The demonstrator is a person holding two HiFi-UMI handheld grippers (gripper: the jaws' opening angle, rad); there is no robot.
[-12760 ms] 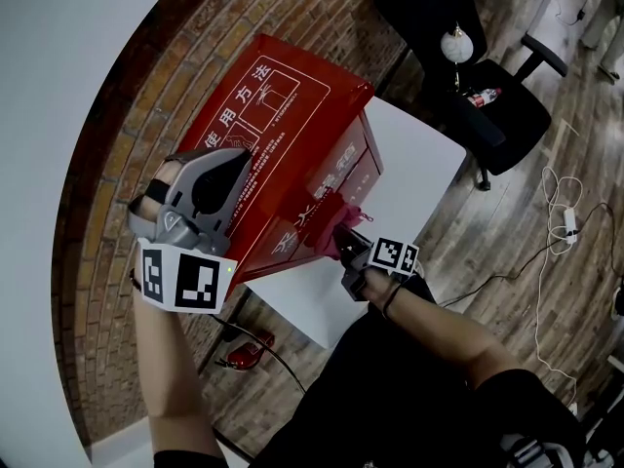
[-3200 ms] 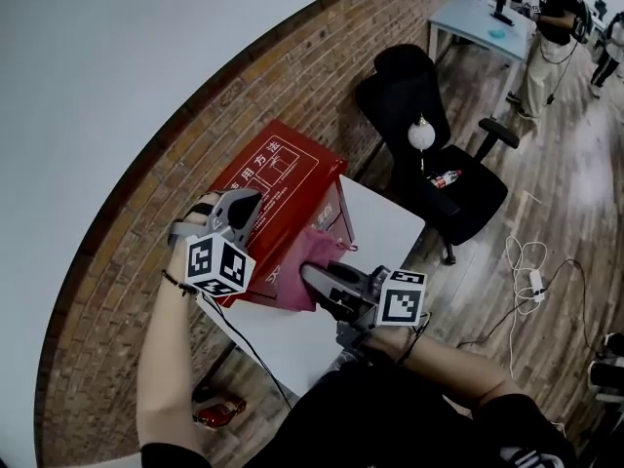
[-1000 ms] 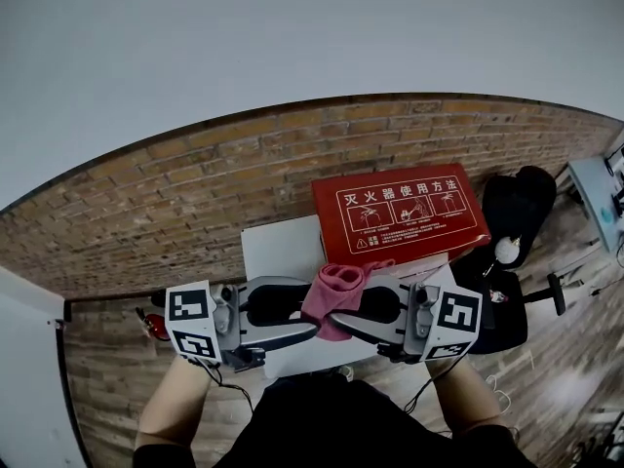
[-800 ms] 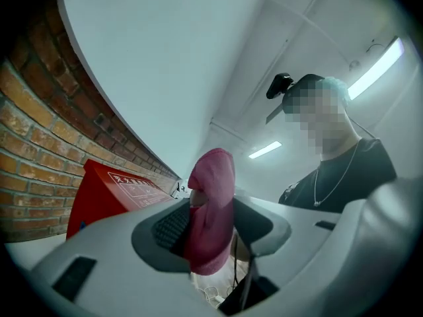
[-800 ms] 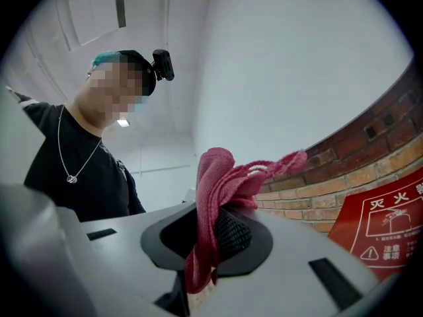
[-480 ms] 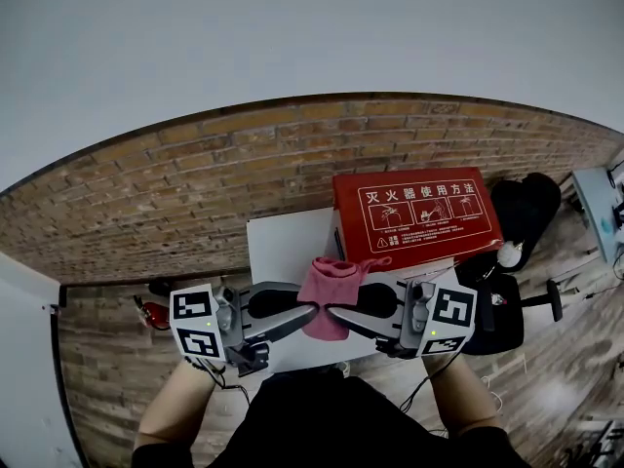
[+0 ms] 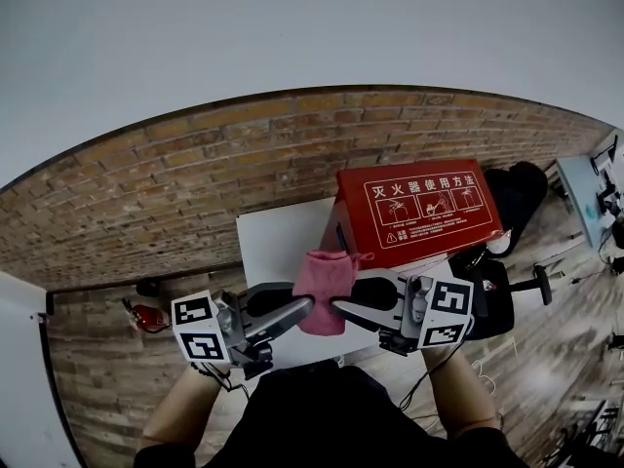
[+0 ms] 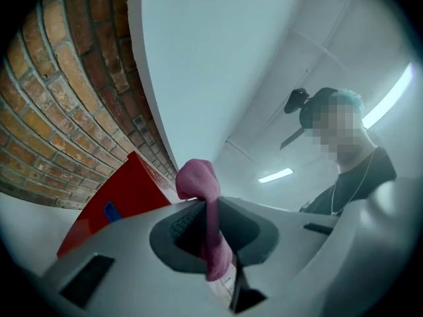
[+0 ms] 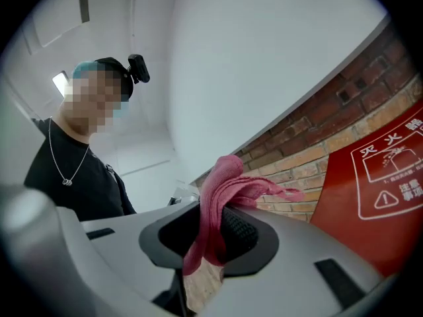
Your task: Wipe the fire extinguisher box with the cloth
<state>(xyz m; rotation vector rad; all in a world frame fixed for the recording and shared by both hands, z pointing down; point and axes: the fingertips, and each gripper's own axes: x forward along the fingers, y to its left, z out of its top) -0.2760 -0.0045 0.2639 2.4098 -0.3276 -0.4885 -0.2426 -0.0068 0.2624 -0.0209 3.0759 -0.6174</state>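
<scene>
Two grippers meet on one pink cloth (image 7: pixel 322 286) in mid-air, near the person and over the near edge of the white table (image 7: pixel 278 237). The left gripper (image 7: pixel 304 306) has just been closing its jaws; the left gripper view shows them narrow with the cloth running through the gap, pinched, a bunched end sticking up past the tips. The right gripper (image 7: pixel 337 308) is also clamped narrow on the cloth, with folds spilling out above its jaws in the right gripper view. The tips of the two grippers point at each other, nearly touching, with the cloth hanging between them.

The red fire extinguisher box (image 7: pixel 419 208) sits on the far right part of the table, against the brick wall (image 7: pixel 195 178), printed instruction panel facing up. It is apart from the cloth: near, but no contact. A black office chair (image 7: pixel 522 188) stands to the right of the box.

Progress, as a judgement: no wiping stroke is under way, since the cloth is off the box and shared by both grippers, which looks like a handover or a regrip. The box shows no wet or dusty marks, so I cannot tell how much of it is already wiped. What is left for any wipe: one gripper lets go, and the other carries the cloth far and right onto a box face.
</scene>
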